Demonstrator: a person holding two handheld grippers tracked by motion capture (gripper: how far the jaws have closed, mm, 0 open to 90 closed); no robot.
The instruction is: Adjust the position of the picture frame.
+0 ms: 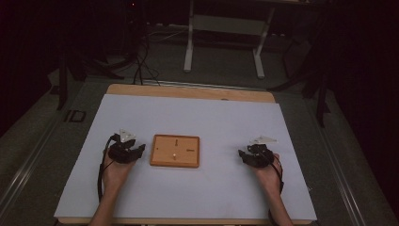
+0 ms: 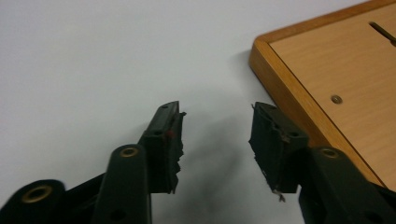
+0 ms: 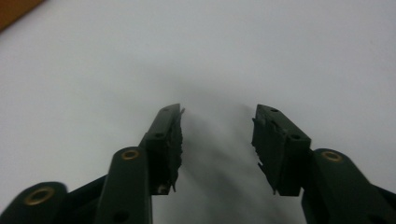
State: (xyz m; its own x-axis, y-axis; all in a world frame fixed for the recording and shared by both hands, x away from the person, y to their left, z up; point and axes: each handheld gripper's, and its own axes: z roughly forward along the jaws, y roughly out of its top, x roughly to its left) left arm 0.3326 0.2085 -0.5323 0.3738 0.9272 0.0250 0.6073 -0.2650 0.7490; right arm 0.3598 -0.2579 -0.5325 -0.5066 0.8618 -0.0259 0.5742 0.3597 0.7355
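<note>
**High view: both my tongs rest empty on either side of the wooden board**

High view has me at the near edge of the table (image 1: 141, 90), whose top is covered by a white sheet (image 1: 197, 117). My forearms come up from the bottom edge, one gripper in each hand.

My left gripper (image 1: 139, 151) sits low over the sheet, just beside the left edge of the wooden board (image 1: 175, 150). Its jaws are parted and nothing lies between them. In the left gripper view I look along that left gripper (image 2: 217, 122): the two black jaws stand apart over bare white sheet, their worn pads facing each other across an empty gap. The board (image 2: 336, 79) shows at the right of that view, with its raised darker rim close beside the right-hand jaw; whether jaw and rim touch I cannot tell. On the board's pale inner face I see a small round metal stud (image 2: 336, 99) and, near the top corner, a short dark slot (image 2: 383, 33).

My right gripper (image 1: 243, 155) is well apart from the board, out on the right half of the sheet. In the right gripper view its jaws (image 3: 218, 122) are likewise released, spread over plain white with only their own shadow under them. A sliver of orange-brown shows in the top left corner.

The board lies flat near the middle of the sheet, between my two hands, nearer the left one.
</note>
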